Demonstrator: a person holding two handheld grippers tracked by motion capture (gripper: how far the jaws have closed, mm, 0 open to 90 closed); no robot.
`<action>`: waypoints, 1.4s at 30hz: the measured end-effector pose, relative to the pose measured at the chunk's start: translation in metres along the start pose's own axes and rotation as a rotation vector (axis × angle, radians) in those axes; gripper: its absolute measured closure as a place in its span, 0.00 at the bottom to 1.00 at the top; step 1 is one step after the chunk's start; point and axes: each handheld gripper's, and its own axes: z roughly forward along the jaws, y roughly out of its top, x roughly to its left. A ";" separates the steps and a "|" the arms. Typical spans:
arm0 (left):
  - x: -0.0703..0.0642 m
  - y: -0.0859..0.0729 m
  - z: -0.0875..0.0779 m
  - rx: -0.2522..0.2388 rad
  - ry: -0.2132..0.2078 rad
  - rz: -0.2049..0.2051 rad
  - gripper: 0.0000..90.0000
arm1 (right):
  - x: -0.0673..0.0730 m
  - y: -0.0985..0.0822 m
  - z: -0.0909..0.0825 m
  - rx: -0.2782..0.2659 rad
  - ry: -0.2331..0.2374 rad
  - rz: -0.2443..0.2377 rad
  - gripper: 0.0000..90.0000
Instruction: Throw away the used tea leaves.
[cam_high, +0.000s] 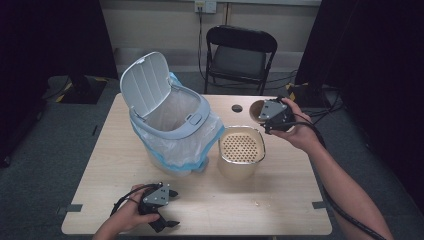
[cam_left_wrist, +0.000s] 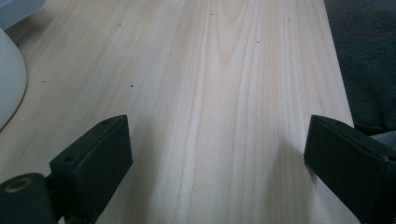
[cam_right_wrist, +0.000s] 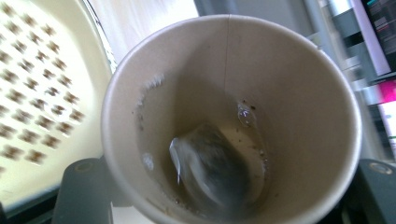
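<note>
the brown paper cup (cam_right_wrist: 231, 116) sits clamped between the black jaws of my right gripper (cam_high: 270, 119), one jaw on each side of its wall, its mouth tipped toward me so i look straight down into it. at the bottom lies a wet, dark tea bag (cam_right_wrist: 210, 172) in a shallow pool of brownish liquid, with flecks stuck up the inner wall.

just beside my fingers, on the side where the cup's rim leans, is the cream plastic strainer bin with its perforated insert (cam_high: 241, 146); past it stands the grey lidded trash bin lined with a clear plastic bag (cam_high: 170, 117), lid thrown open.

my judgement is that the step in hand is carrying the cup over to pour out. to do it well i should keep the squeeze just firm enough: paper walls buckle, and a crushed cup would slop tea onto the pale wooden table (cam_high: 210, 200). i would bring the rim right over the middle of the holes before tilting further, pour slowly so the liquid drains and the bag slides rather than drops, and keep the rim low.

my left gripper (cam_high: 167, 207) rests near the table's near edge, jaws wide apart around nothing, well away from the cup.
</note>
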 end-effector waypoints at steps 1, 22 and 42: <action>0.000 0.000 0.000 0.000 0.000 0.000 0.08 | 0.002 0.003 -0.001 0.012 -0.018 -0.027 0.33; 0.000 0.000 0.000 -0.002 -0.001 0.002 0.08 | 0.045 0.030 -0.004 0.202 -0.492 -0.814 0.34; 0.000 0.000 0.000 0.006 -0.005 -0.002 0.08 | 0.008 0.013 -0.012 0.006 -0.023 0.035 0.33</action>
